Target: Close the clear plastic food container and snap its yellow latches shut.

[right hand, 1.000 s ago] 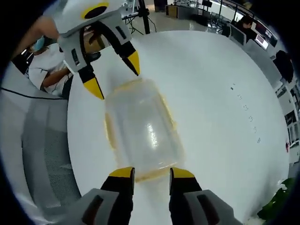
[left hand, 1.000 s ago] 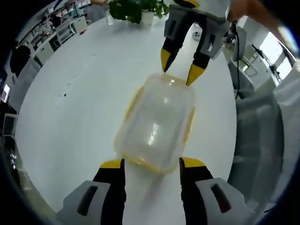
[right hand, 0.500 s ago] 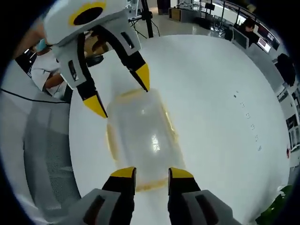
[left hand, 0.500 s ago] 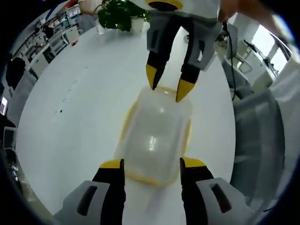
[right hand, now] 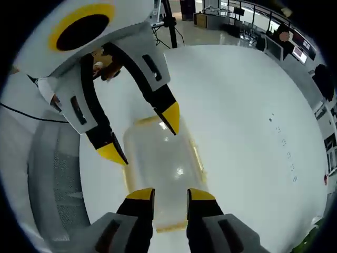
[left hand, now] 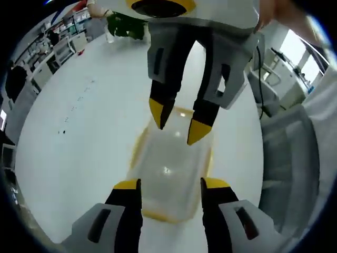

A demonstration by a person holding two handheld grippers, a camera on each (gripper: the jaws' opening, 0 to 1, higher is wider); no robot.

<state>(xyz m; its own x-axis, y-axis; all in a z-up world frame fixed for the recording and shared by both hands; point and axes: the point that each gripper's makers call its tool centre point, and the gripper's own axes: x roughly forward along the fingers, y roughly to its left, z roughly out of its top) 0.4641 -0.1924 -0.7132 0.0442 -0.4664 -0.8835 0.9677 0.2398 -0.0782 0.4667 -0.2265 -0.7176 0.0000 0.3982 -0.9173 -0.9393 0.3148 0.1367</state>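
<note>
- Container-bearing white table (left hand: 79, 137) took up most of both views, round-edged and bare around the box; a grey chair (left hand: 287, 158) stood at its right edge in the left gripper view, and a potted plant (left hand: 124, 23) sat at the far rim.
- My clear plastic food container (left hand: 171, 168) lay flat near the middle of the table with its lid down on it, its yellow latches (left hand: 138, 150) showing along the rim. In the right gripper view the container (right hand: 163, 168) was the same pale box with a yellow latch (right hand: 199, 158) on its right long side.
- Its long axis ran straight from one of my grippers to the other, so each short end faced one pair of jaws. I judged that the coming press turned on this: the ends were mine to reach, the long sides lay to left and right of both.
- My left gripper (left hand: 171, 184) had its jaws parted, standing over the near end of the box and gripping nothing that I could make out. It looked nearest to that end's latch.
- My right gripper (right hand: 171, 196) had its jaws apart by a narrower gap, above its own near end, also empty.
- From the left gripper view the right gripper (left hand: 176, 121) hung over the far end, its yellow tips spread and pointing down at the lid.
</note>
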